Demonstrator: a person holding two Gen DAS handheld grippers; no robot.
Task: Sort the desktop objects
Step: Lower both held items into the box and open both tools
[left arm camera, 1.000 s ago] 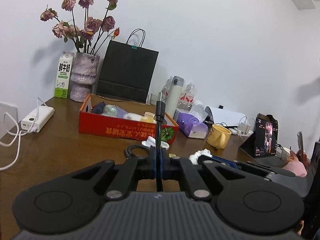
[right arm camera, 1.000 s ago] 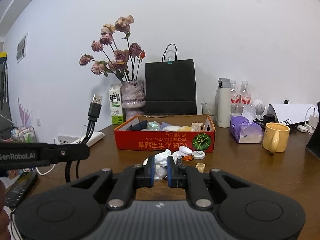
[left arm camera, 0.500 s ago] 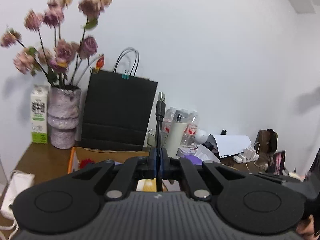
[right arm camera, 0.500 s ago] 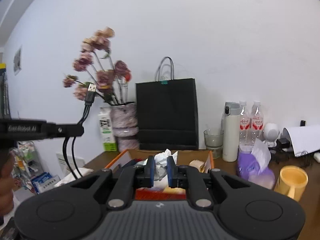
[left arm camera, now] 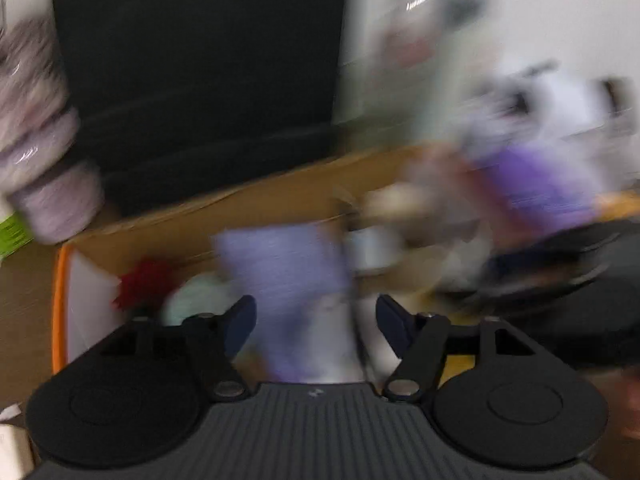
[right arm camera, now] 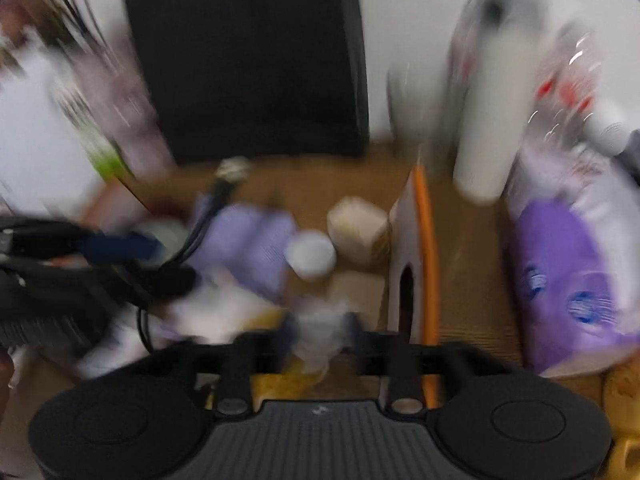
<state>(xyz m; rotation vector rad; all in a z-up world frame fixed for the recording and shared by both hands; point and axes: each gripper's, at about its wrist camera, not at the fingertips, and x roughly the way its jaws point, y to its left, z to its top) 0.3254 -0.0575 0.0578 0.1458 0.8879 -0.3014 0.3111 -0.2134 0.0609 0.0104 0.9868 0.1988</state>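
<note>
Both grippers, left (left arm camera: 312, 322) and right (right arm camera: 318, 334), are opening over the box (right arm camera: 426, 240), so I judge cable (right arm camera: 200, 220) and crumpled paper (right arm camera: 316, 340) nearly delivered.

Both grippers' bodies look like matt black plastic w/ a ribbed grey centre panel: left gripper (left arm camera: 312, 320), right gripper (right arm camera: 320, 332). The box (left arm camera: 256, 204) reads as plain brown cardboard inside, w/ a smoother orange-edged white end flap (right arm camera: 416, 248); the bag behind it (left arm camera: 192, 80) is matt black, prob. paper. Tissue pack (right arm camera: 568, 272) is glossy purple plastic film, the flask (right arm camera: 496, 100) smooth satin off-white, the desk (right arm camera: 472, 240) brown wood-look; blur hides finer texture.
</note>
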